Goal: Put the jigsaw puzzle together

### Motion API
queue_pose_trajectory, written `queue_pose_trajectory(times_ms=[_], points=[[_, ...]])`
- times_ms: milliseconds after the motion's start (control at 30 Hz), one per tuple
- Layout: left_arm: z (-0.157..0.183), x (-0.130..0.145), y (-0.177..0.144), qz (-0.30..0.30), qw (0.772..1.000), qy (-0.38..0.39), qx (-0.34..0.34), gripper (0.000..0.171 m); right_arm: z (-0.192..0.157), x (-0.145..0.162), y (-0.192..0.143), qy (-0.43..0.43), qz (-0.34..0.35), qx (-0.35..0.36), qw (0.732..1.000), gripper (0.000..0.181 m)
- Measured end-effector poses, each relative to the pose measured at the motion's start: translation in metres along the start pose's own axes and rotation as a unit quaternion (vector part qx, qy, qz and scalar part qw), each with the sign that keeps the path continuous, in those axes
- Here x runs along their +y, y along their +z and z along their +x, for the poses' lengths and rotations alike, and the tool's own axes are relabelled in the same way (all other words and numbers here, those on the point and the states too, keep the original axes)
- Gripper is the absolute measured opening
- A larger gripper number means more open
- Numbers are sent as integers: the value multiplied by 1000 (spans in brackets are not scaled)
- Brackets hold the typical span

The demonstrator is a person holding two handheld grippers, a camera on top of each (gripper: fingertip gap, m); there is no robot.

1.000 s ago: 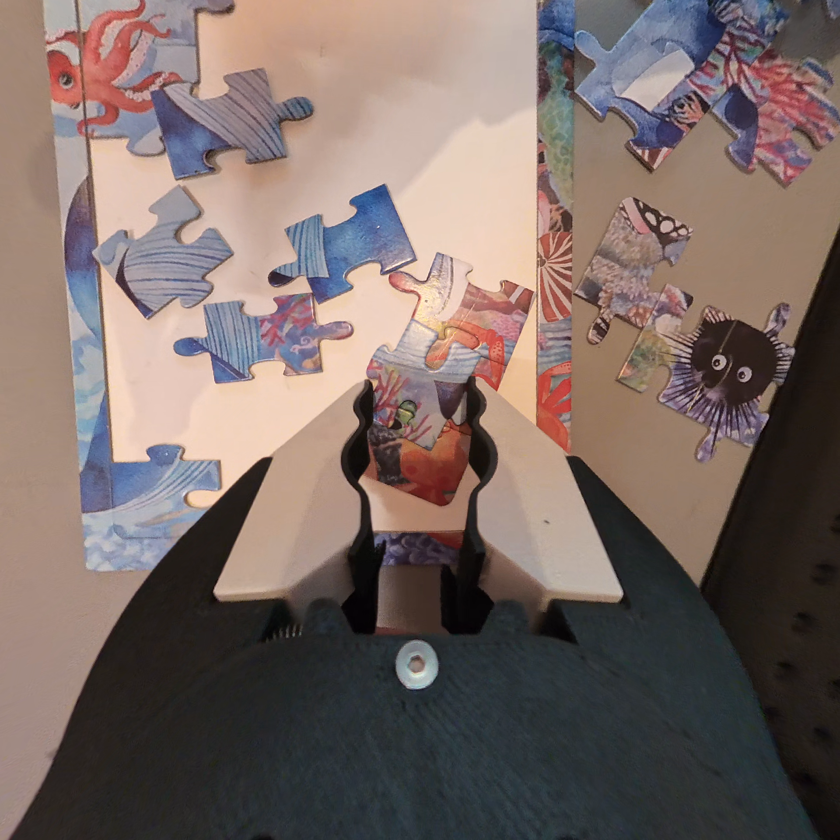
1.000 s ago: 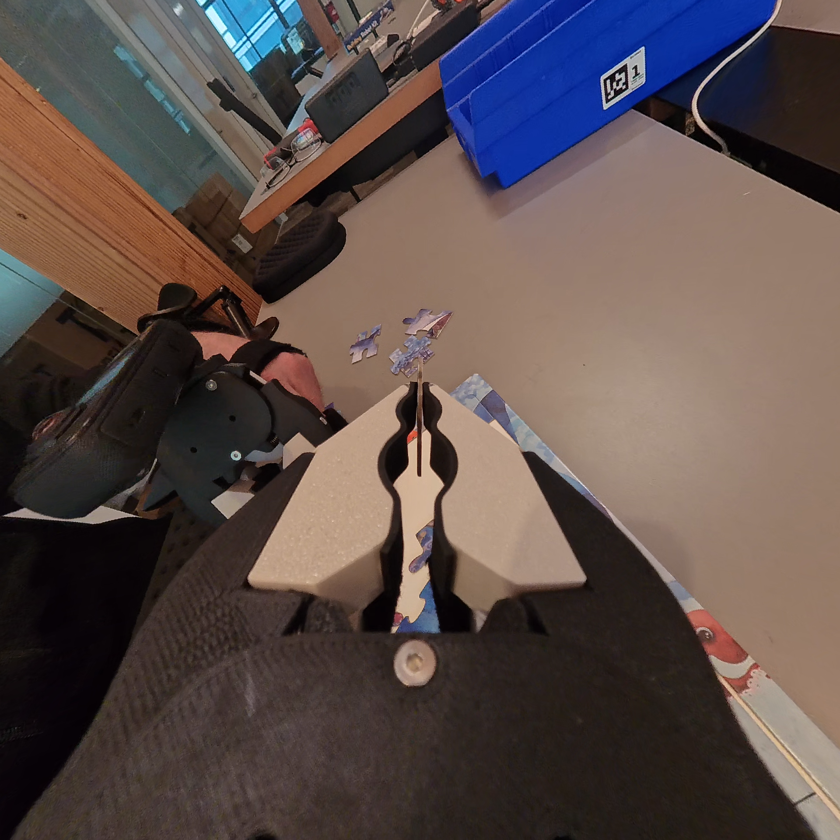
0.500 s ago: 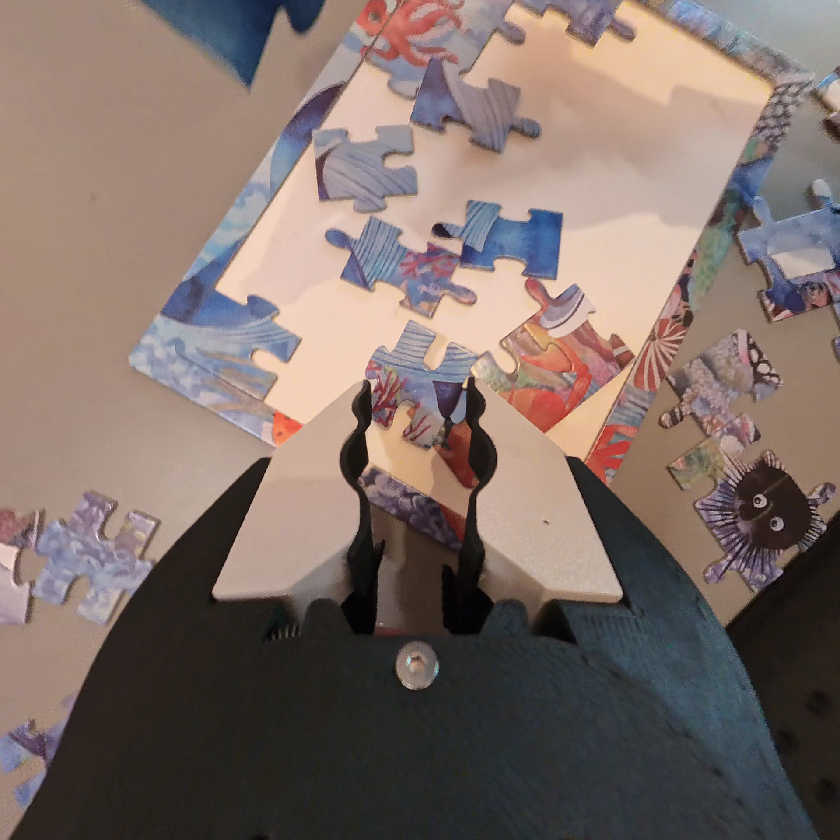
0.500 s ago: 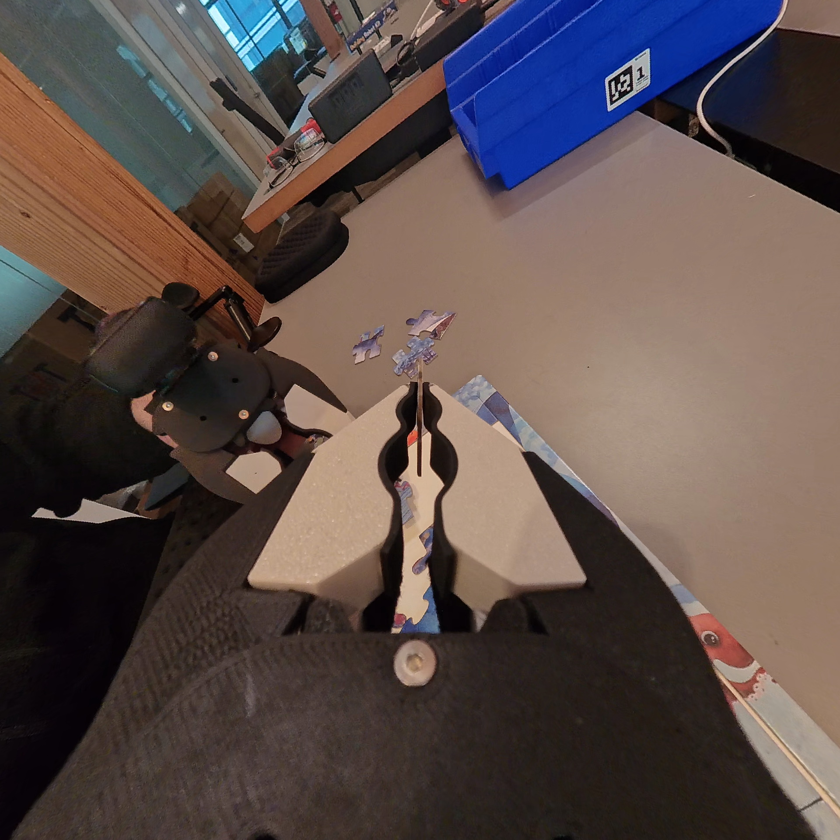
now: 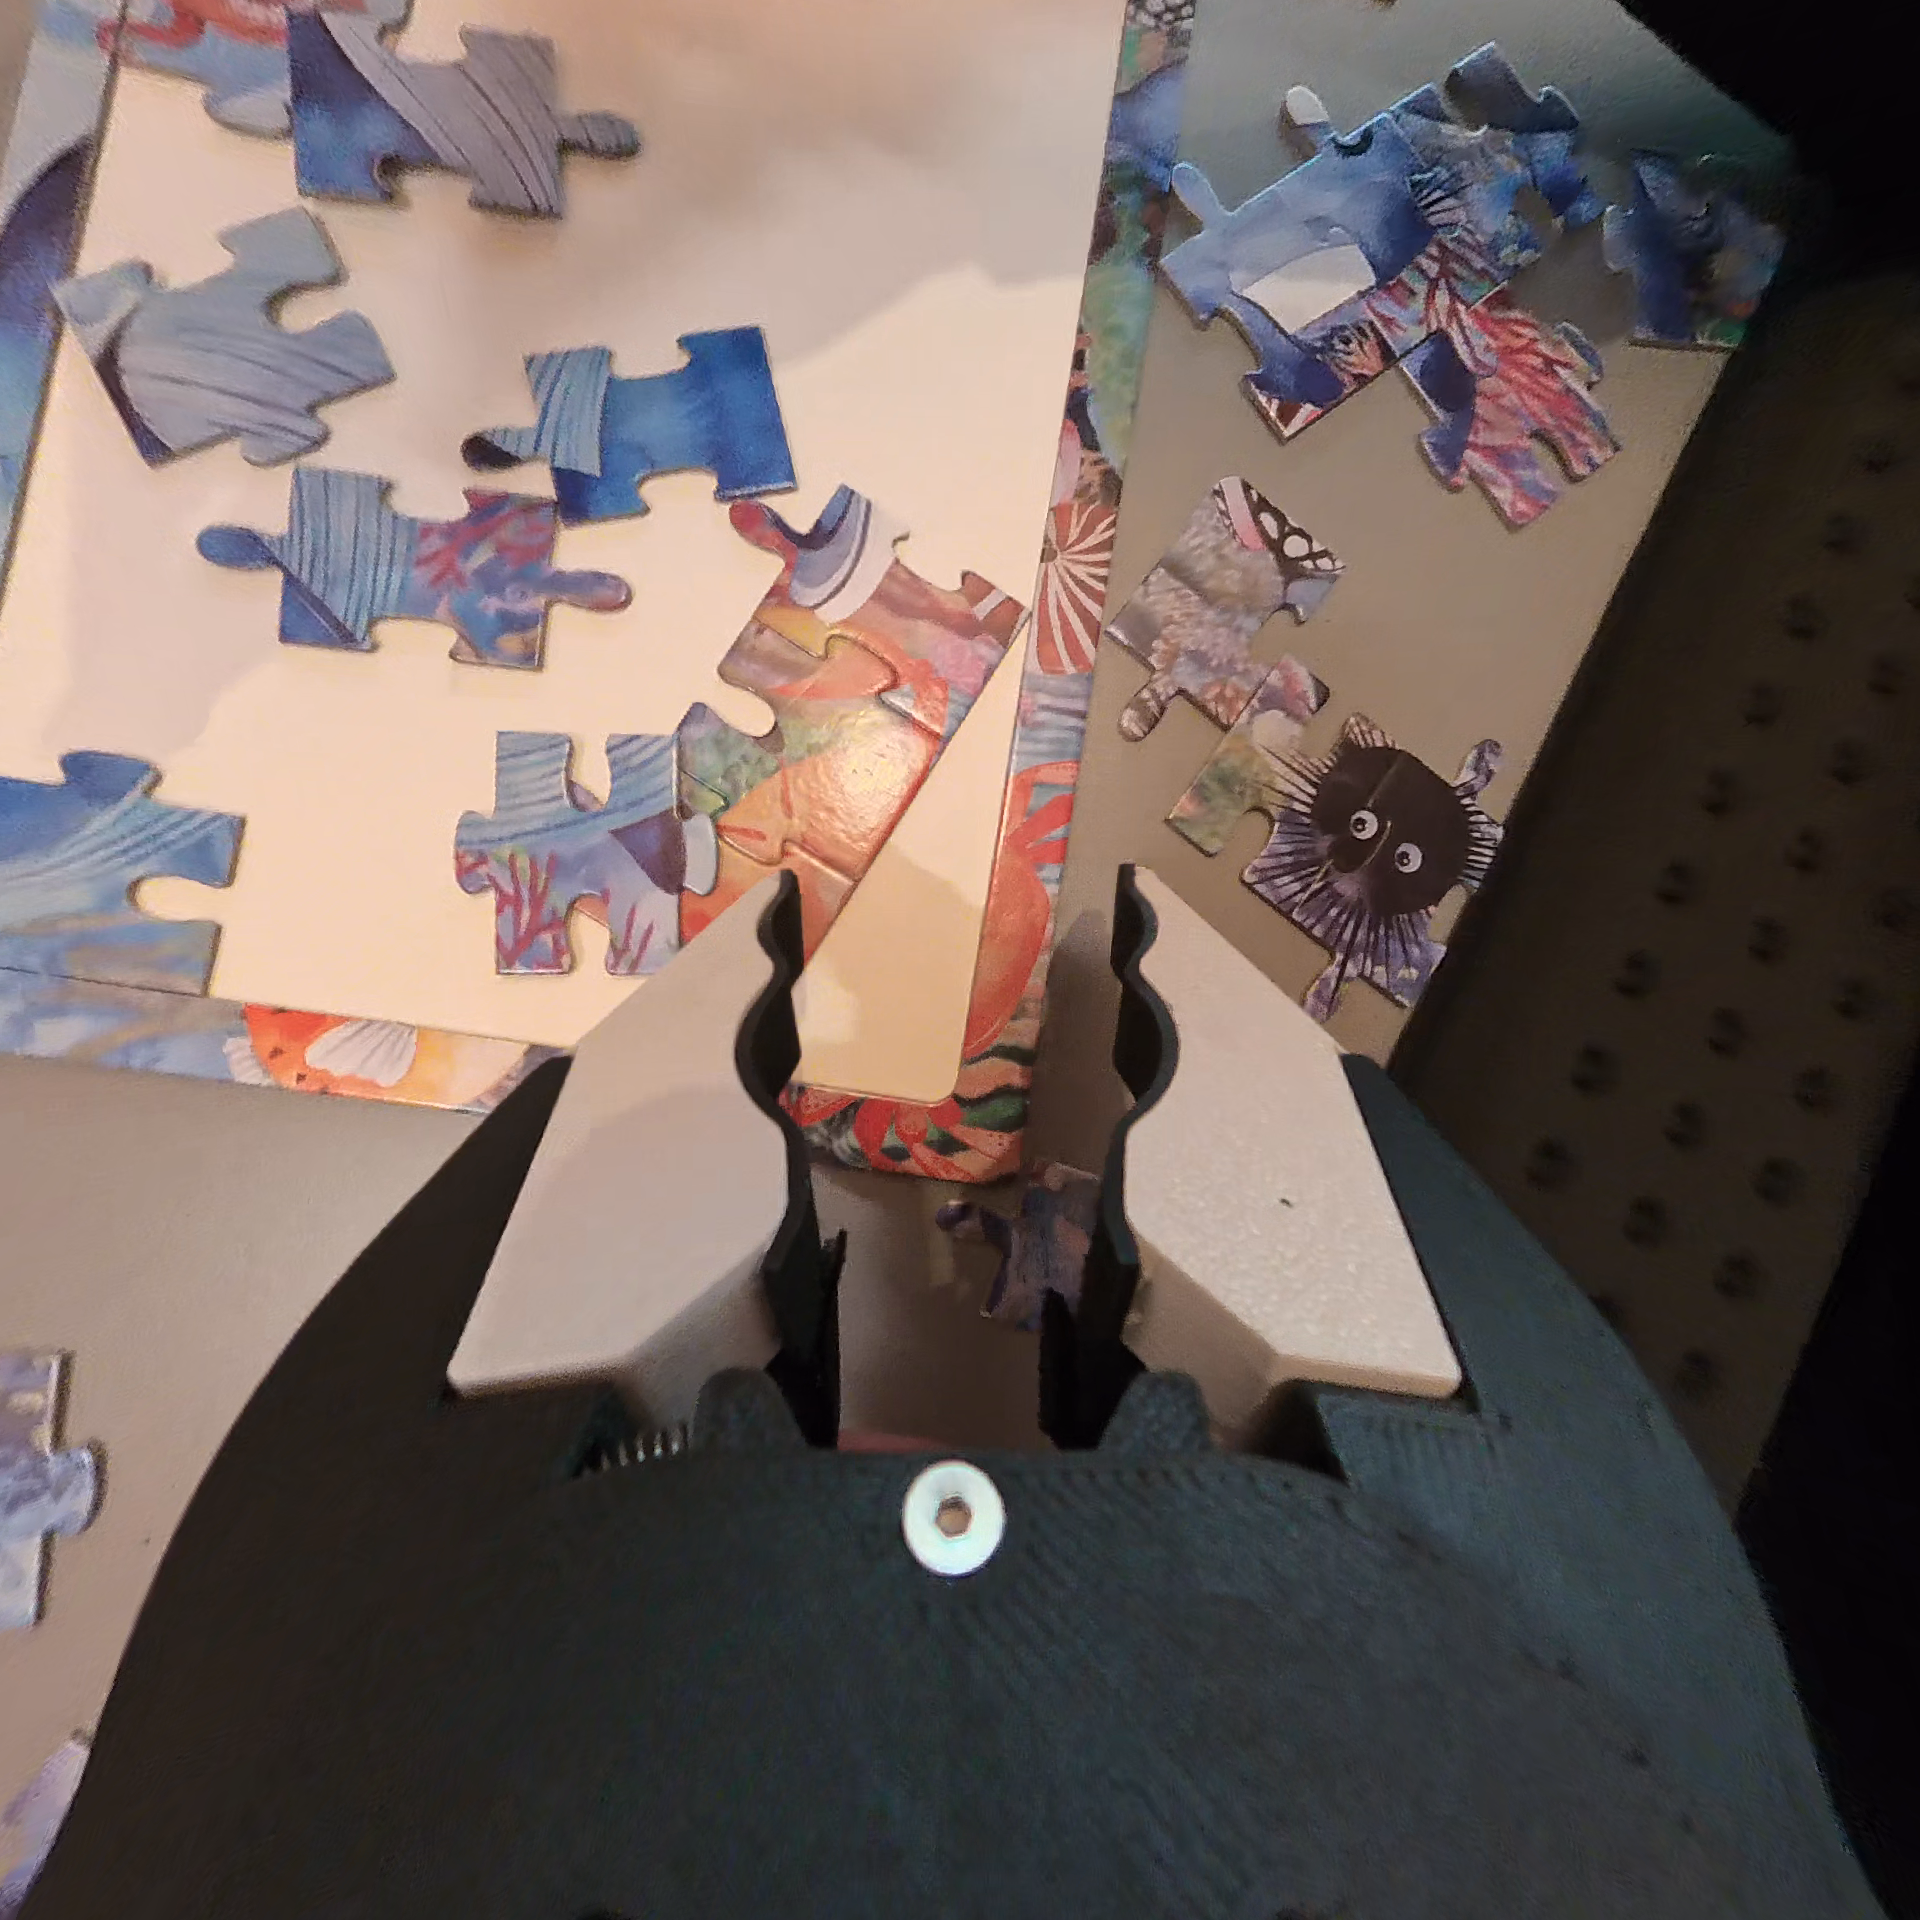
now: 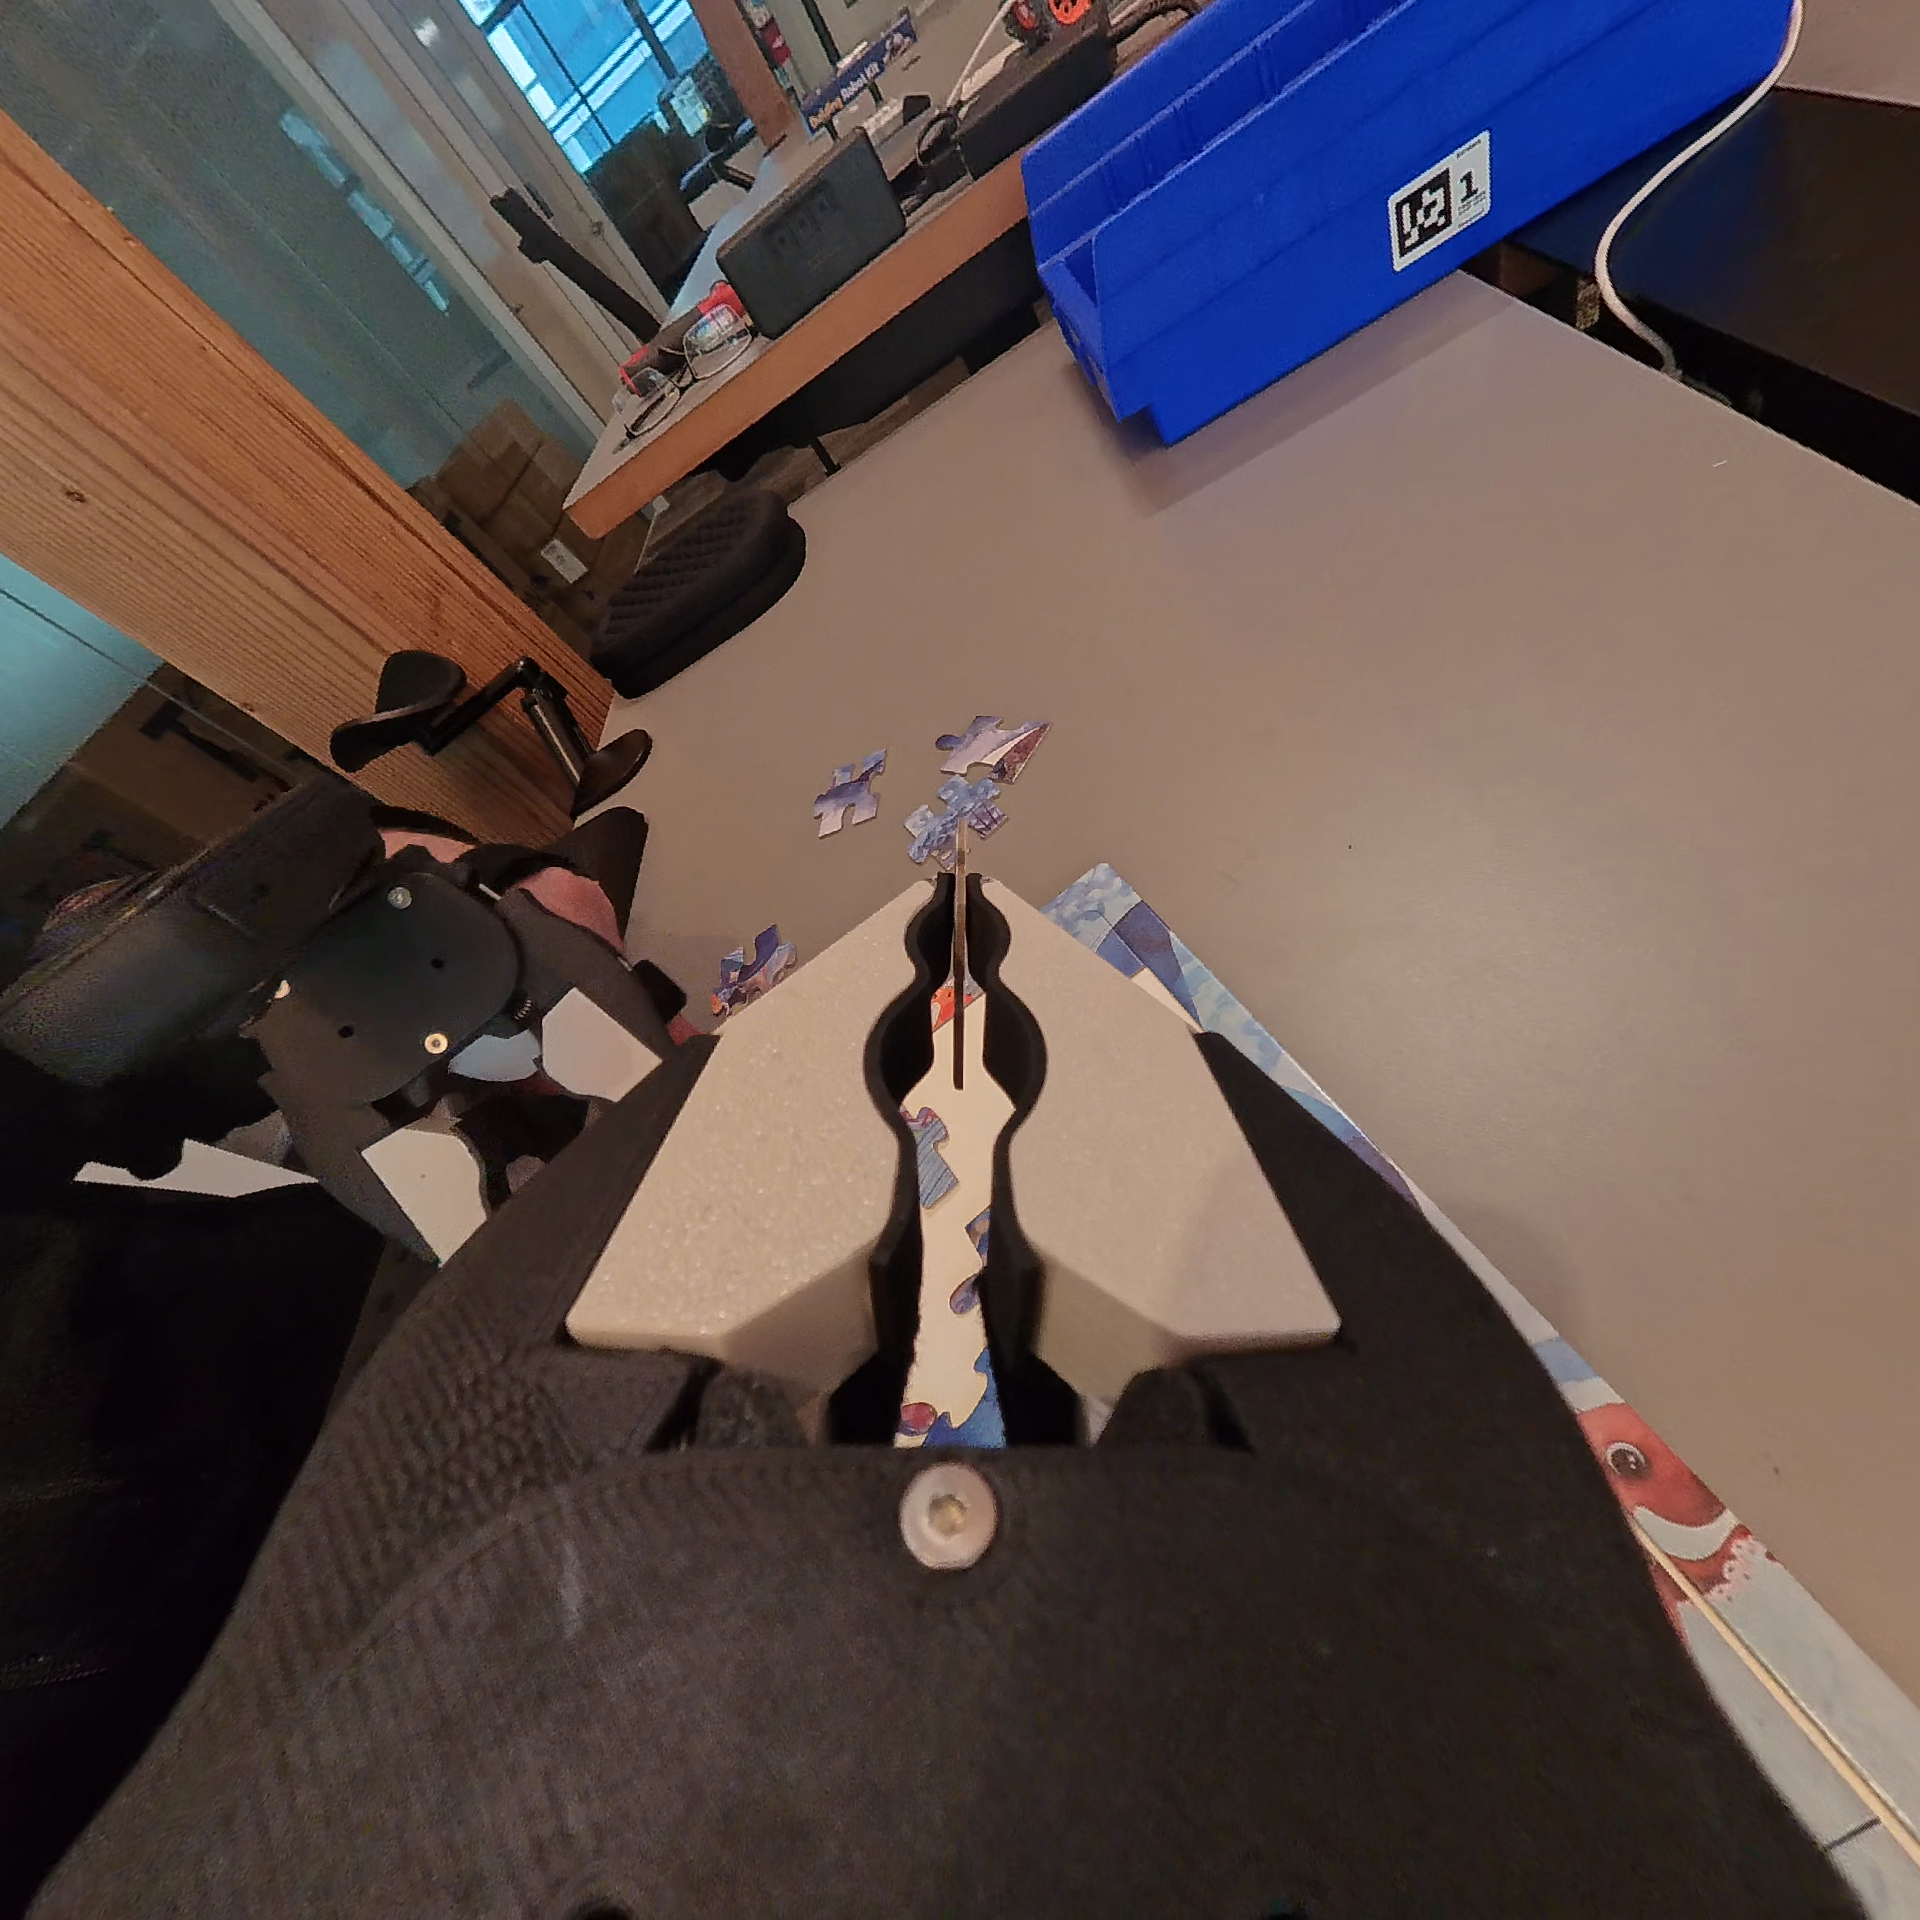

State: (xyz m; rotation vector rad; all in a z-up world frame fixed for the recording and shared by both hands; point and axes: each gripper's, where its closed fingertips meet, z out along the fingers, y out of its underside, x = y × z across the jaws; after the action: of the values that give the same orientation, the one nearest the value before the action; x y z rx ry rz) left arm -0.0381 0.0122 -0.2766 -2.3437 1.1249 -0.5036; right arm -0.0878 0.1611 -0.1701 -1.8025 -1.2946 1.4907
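The left hand-held gripper hangs wide open and empty over the near right corner of the illustrated cardboard puzzle tray on the grey bench. The right hand-held gripper pinches a thin cardboard jigsaw piece edge-on, probably above the tray's far side; the tray's long axis runs away from the left one.

Bare grey table lies open up to the blue bin; loose pieces apparently crowd the tray's right side.
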Motion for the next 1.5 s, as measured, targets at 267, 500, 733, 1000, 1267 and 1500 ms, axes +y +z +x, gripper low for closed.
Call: queue_pose_trajectory(times_ms=[267, 500, 733, 1000, 1267, 1500], points=[[-48, 20, -11, -49, 994, -29, -88, 58, 2, -1, -3, 3, 5, 1, 1000, 0], [-23, 2, 6, -29, 999, -13, -41, 57, 1, -1, -3, 3, 3, 1, 1000, 0], [12, -21, 24, 0, 998, 56, 5, 58, -1, 0, -2, 1, 1, -2, 1000, 0], [-68, -45, -29, 100, 986, -32, -132, 50, -1, 0, 0, 8, 5, -14, 1000, 0], [-118, -90, -73, 297, 936, -147, -118, 41, -31, -18, -2, 35, 71, -123, 989, 0], [-111, -106, -74, 354, 921, -147, -70, 10, -38, -19, -1, 50, 81, -163, 982, 2]])
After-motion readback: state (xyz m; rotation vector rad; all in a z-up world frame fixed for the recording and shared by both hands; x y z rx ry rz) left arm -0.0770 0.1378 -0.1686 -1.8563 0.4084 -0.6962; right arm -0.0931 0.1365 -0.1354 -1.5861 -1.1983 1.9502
